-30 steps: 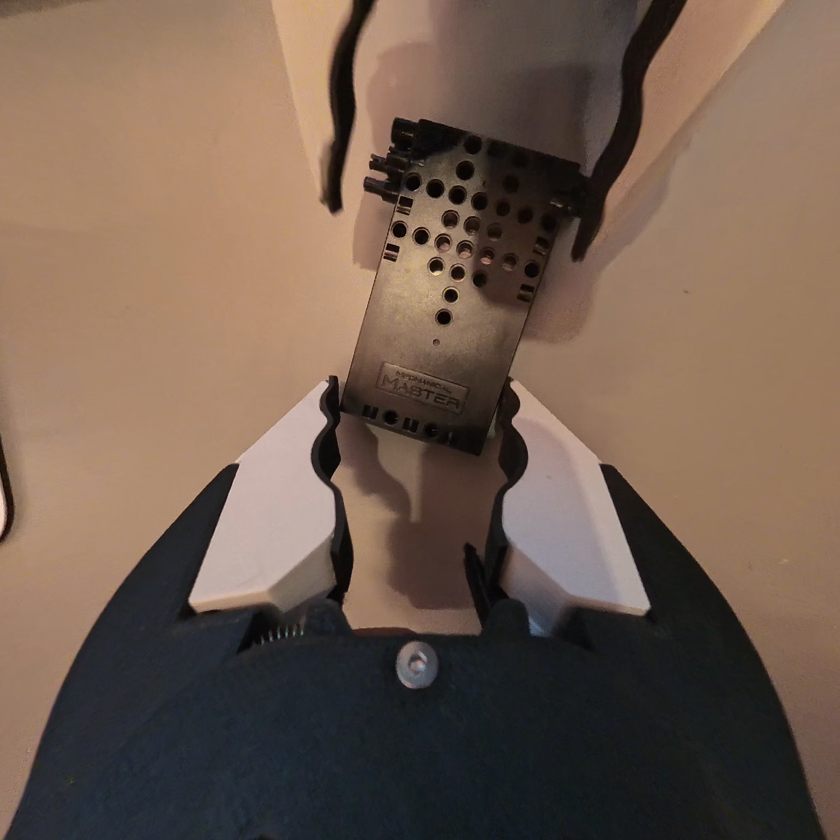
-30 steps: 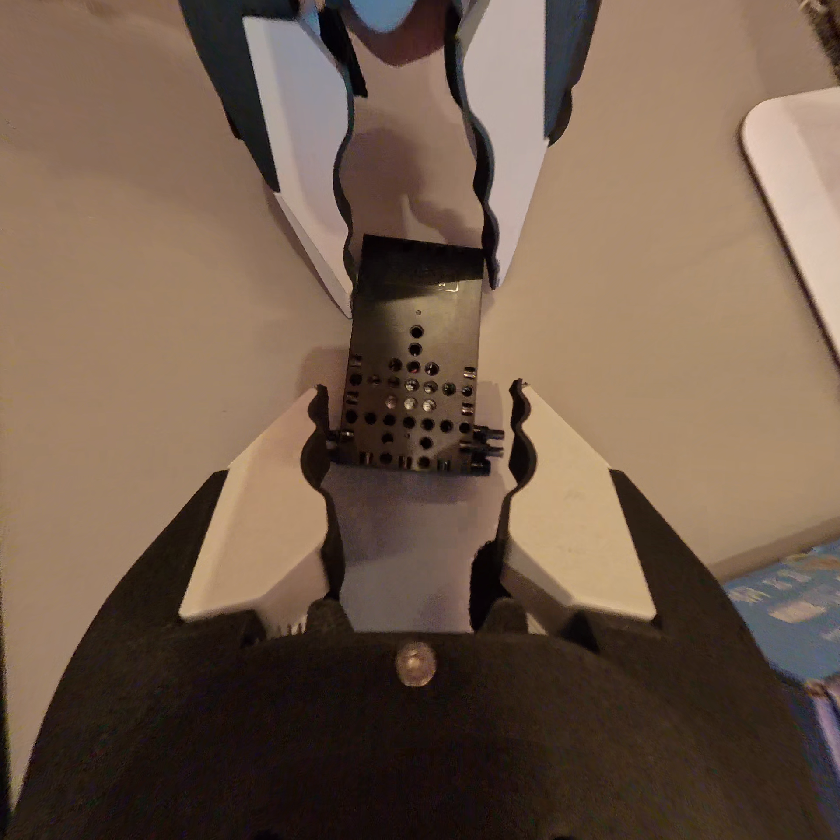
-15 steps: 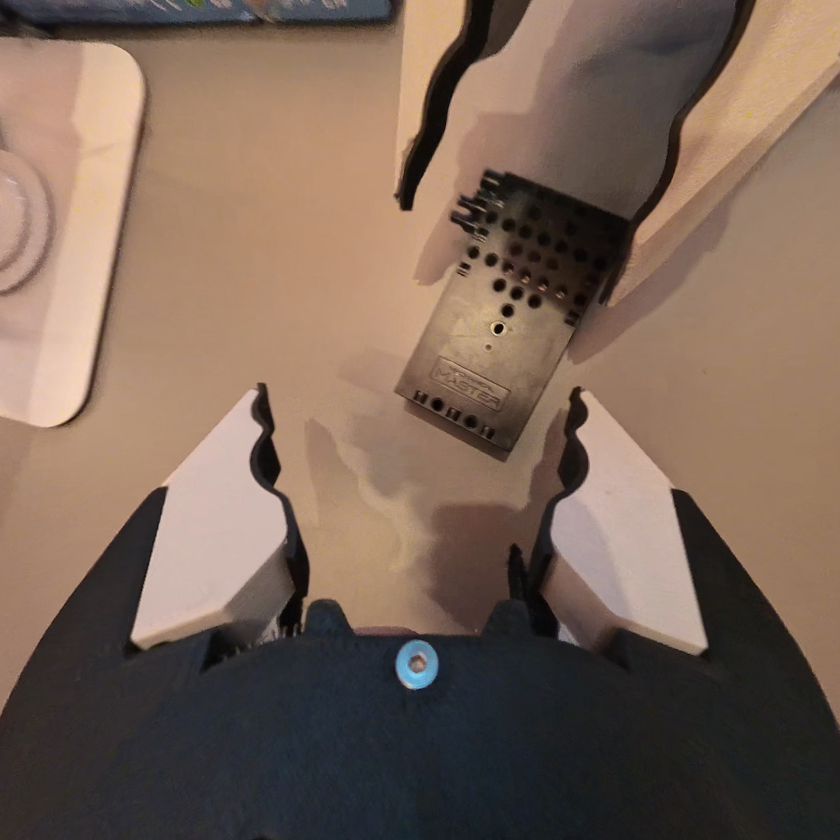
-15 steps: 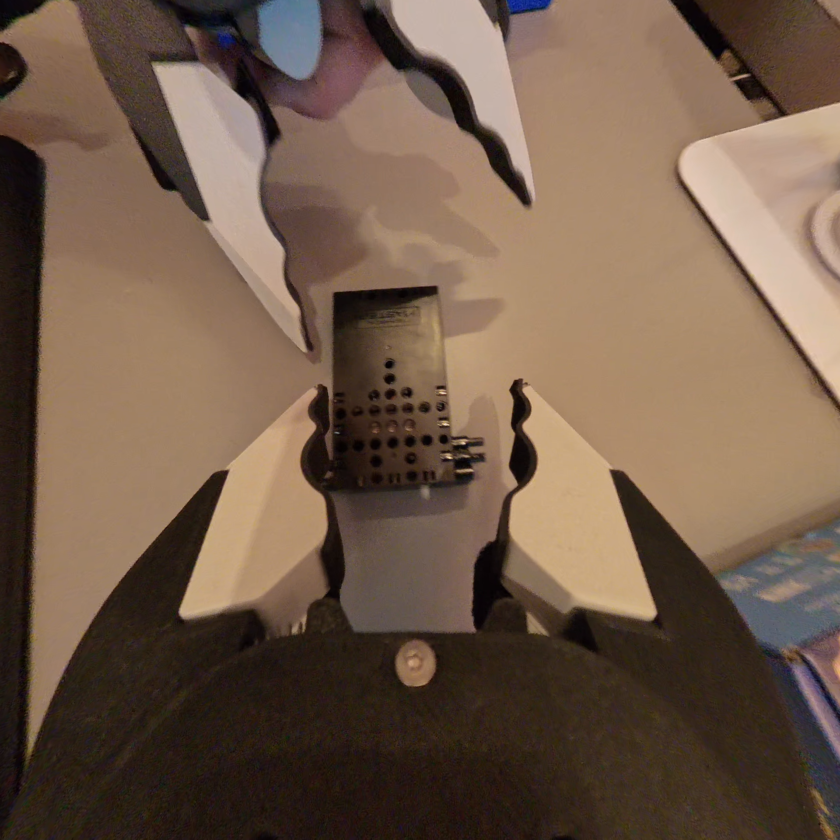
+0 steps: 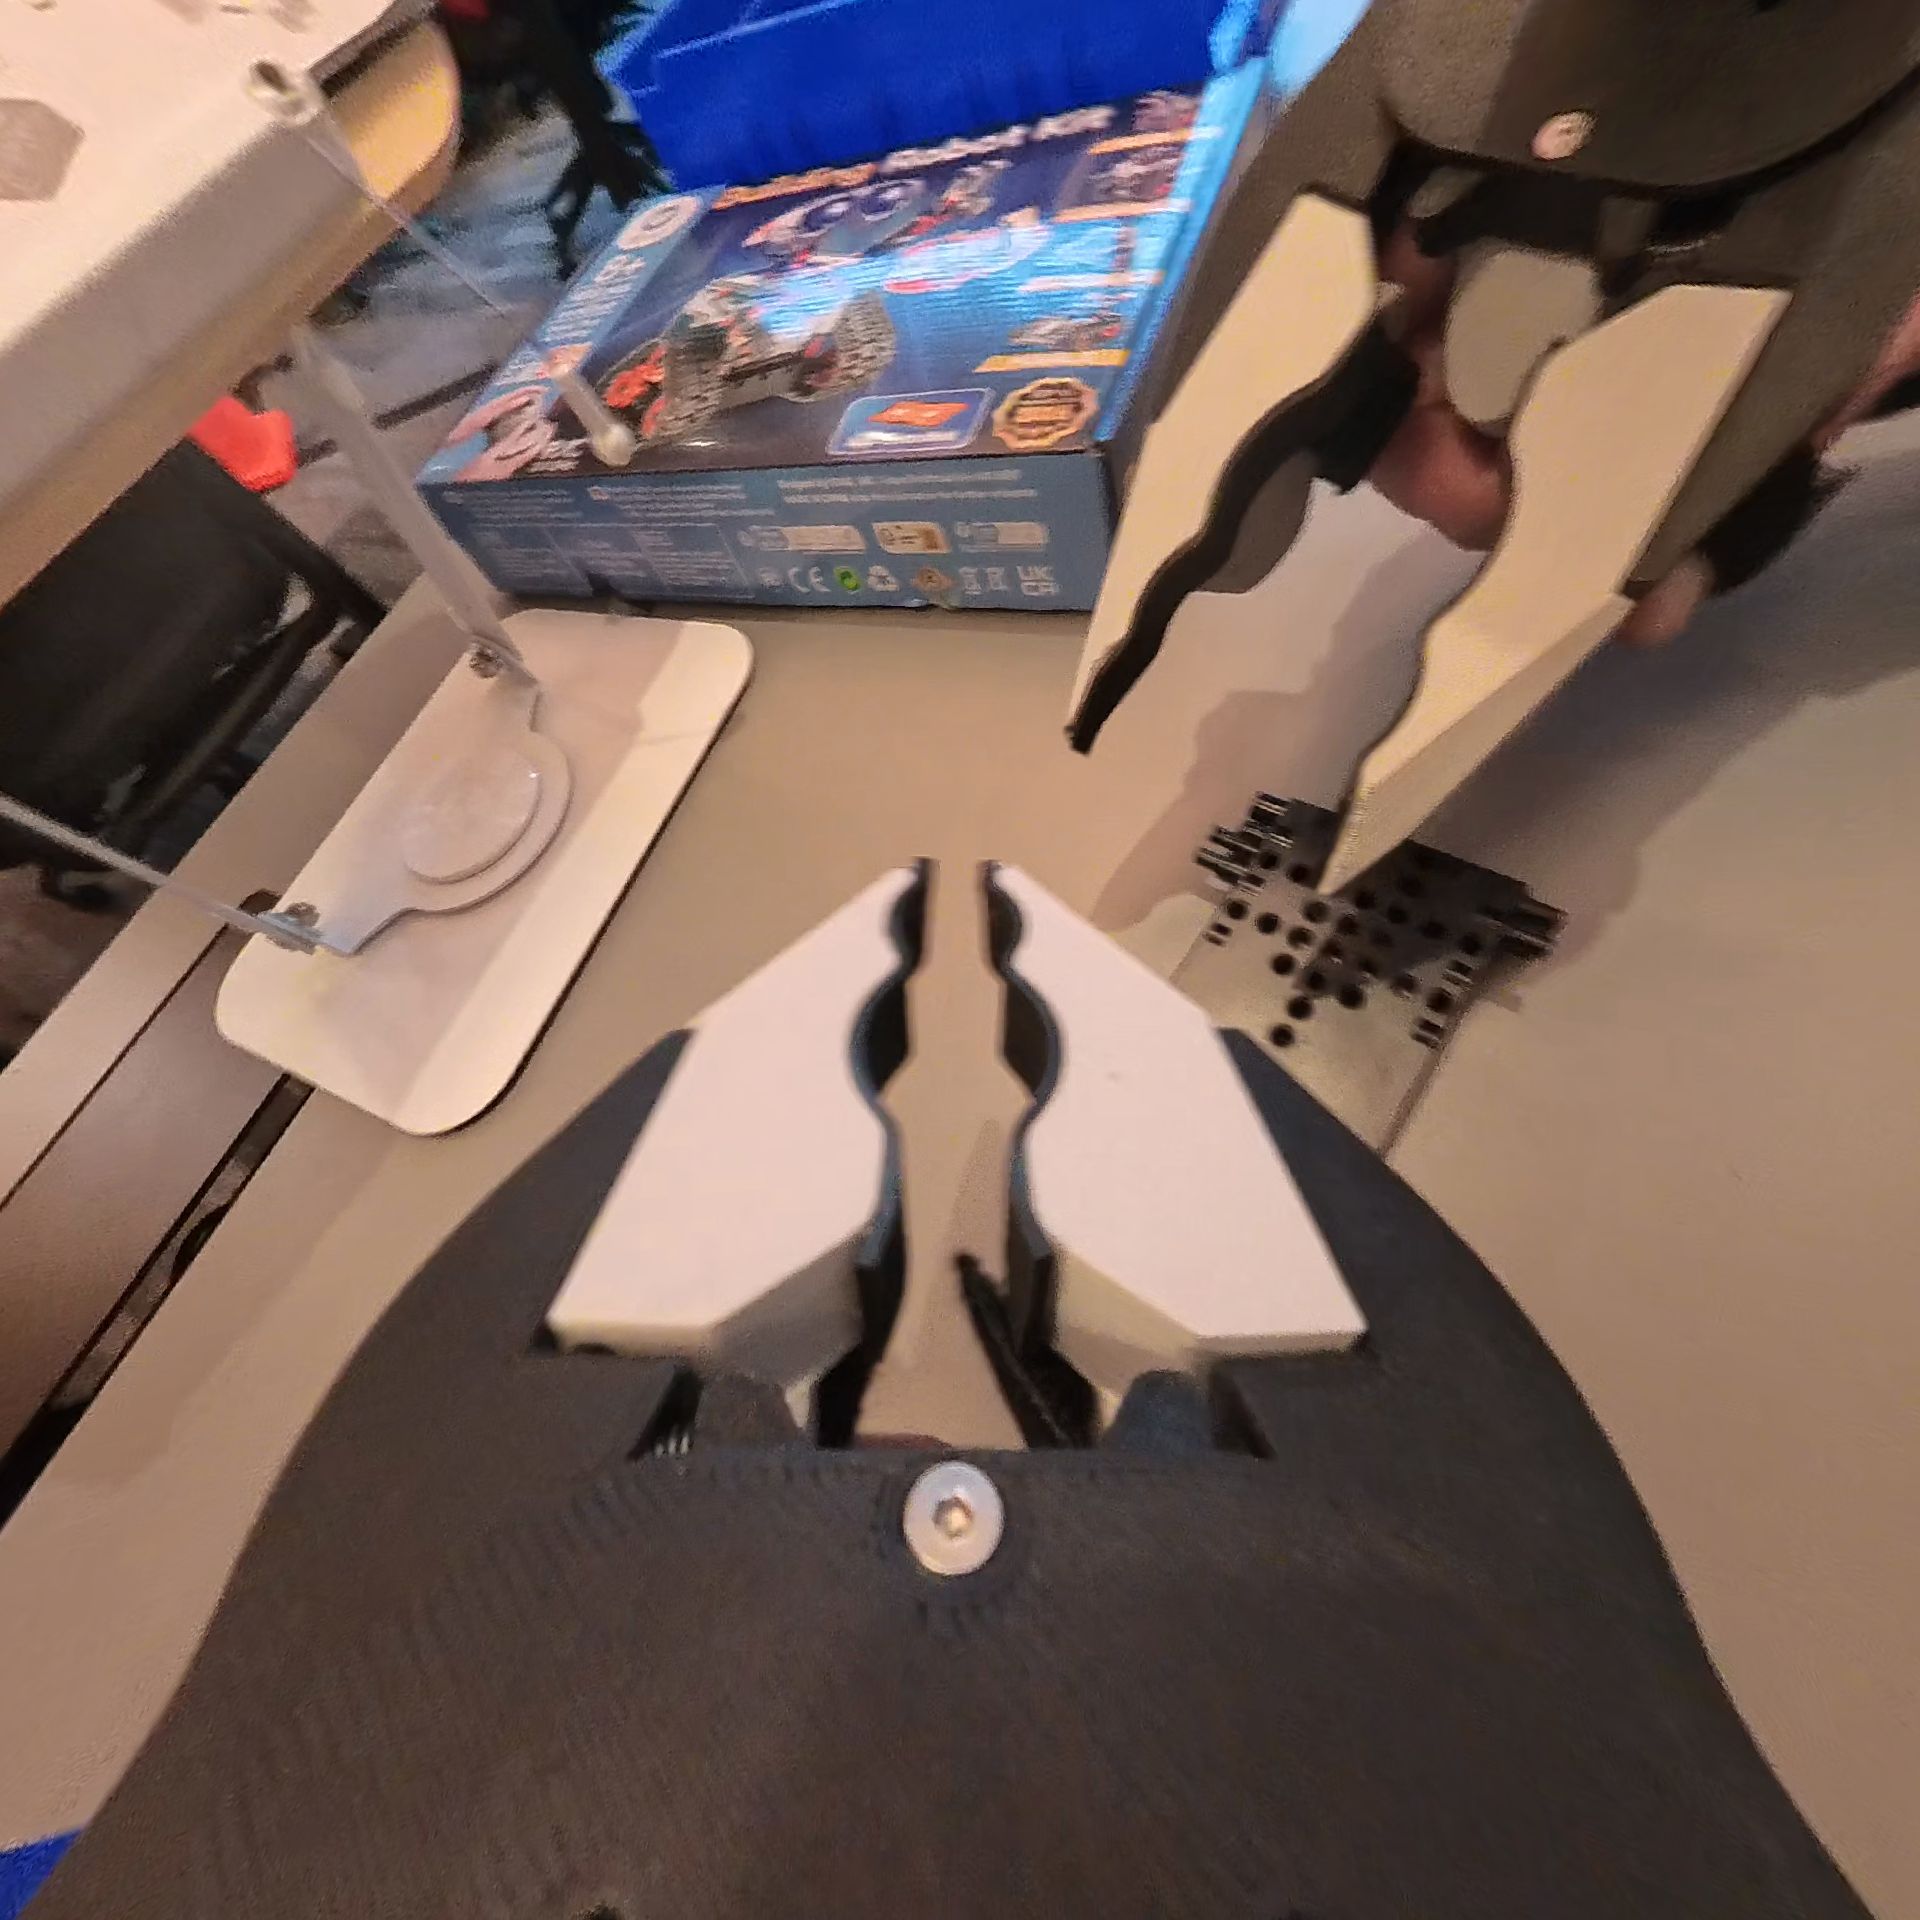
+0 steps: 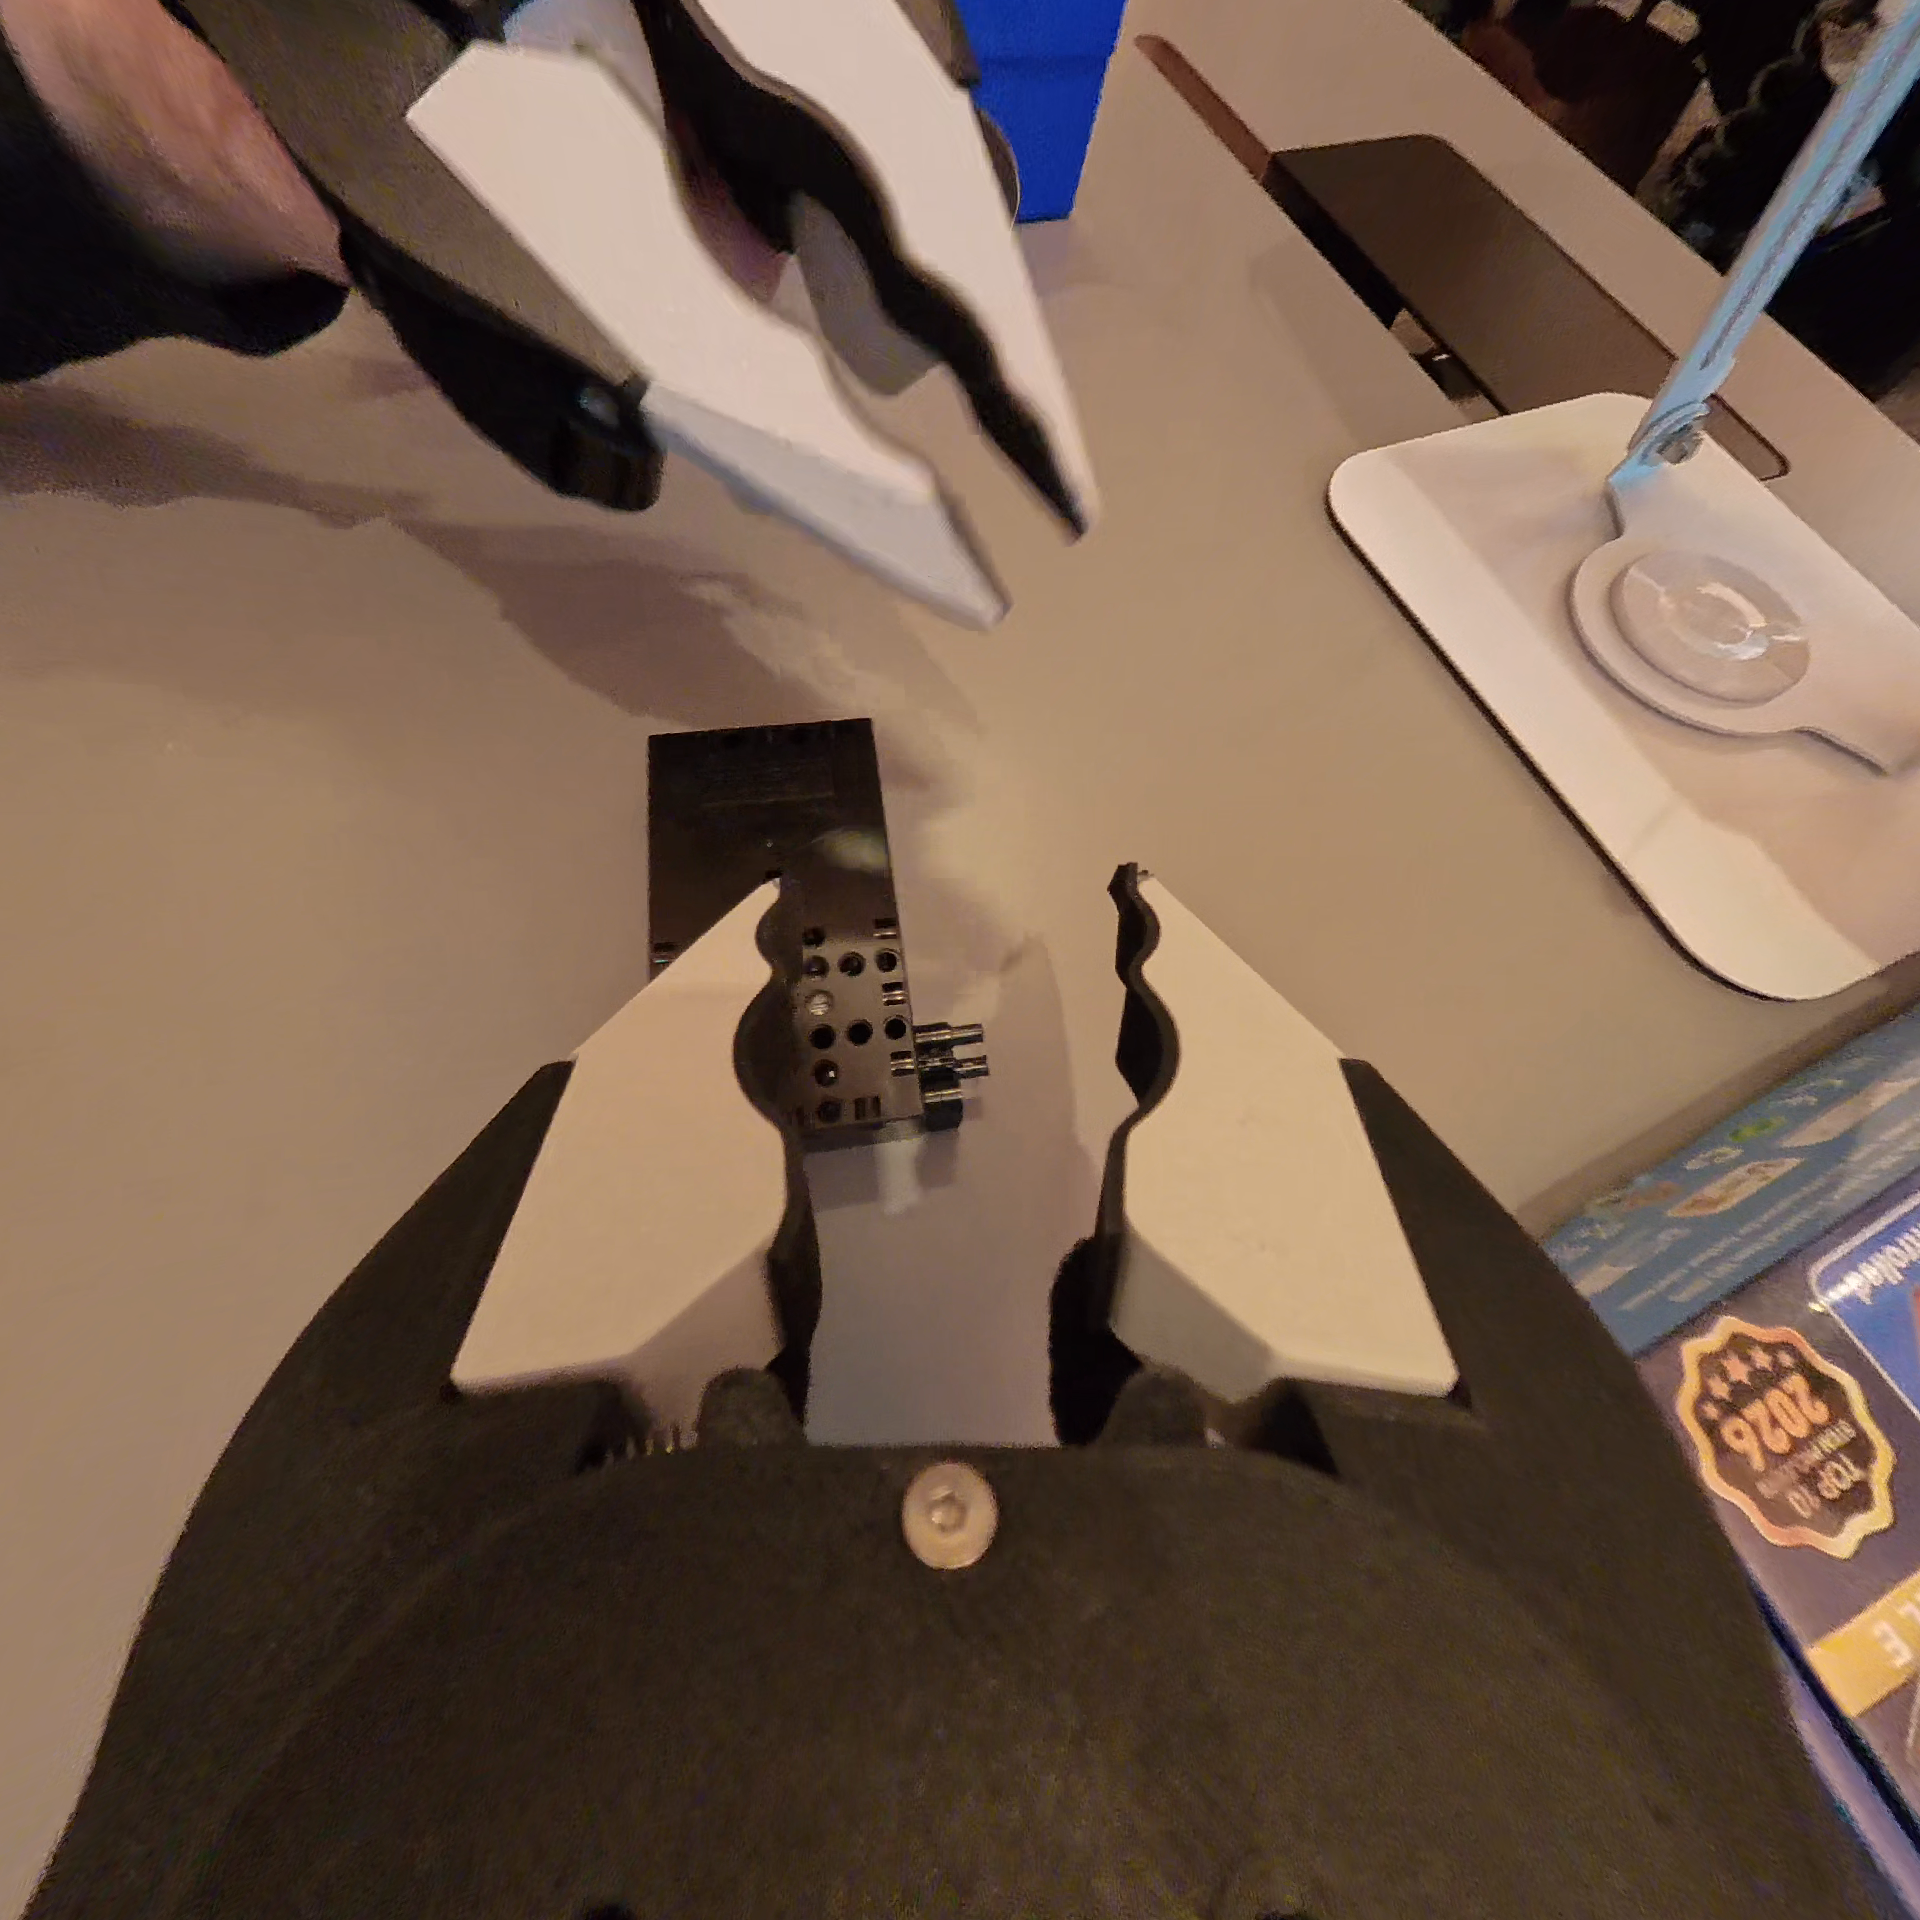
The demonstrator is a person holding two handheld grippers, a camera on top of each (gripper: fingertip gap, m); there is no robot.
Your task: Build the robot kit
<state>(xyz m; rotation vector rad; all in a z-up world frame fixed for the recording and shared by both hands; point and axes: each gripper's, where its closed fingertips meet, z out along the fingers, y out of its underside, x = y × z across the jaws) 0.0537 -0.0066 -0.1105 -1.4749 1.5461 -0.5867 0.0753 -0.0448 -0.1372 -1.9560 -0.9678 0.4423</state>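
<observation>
My left gripper (image 5: 952,868) is nearly closed on nothing, its body hiding part of the black perforated plate (image 5: 1361,966) flat on the table (image 5: 894,727). My right gripper (image 6: 951,878) gapes empty over it, one finger (image 6: 665,1122) covering its side; blur softens the rest

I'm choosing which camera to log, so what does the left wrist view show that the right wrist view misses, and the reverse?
Only the left wrist view shows the open blue bin behind the box, and a red object below the table edge.

Only the right wrist view shows the black plate's plain far end and the side pegs.

Both show the plate, the blue box, the white lamp base, the nearly shut left gripper and the open right gripper.
</observation>
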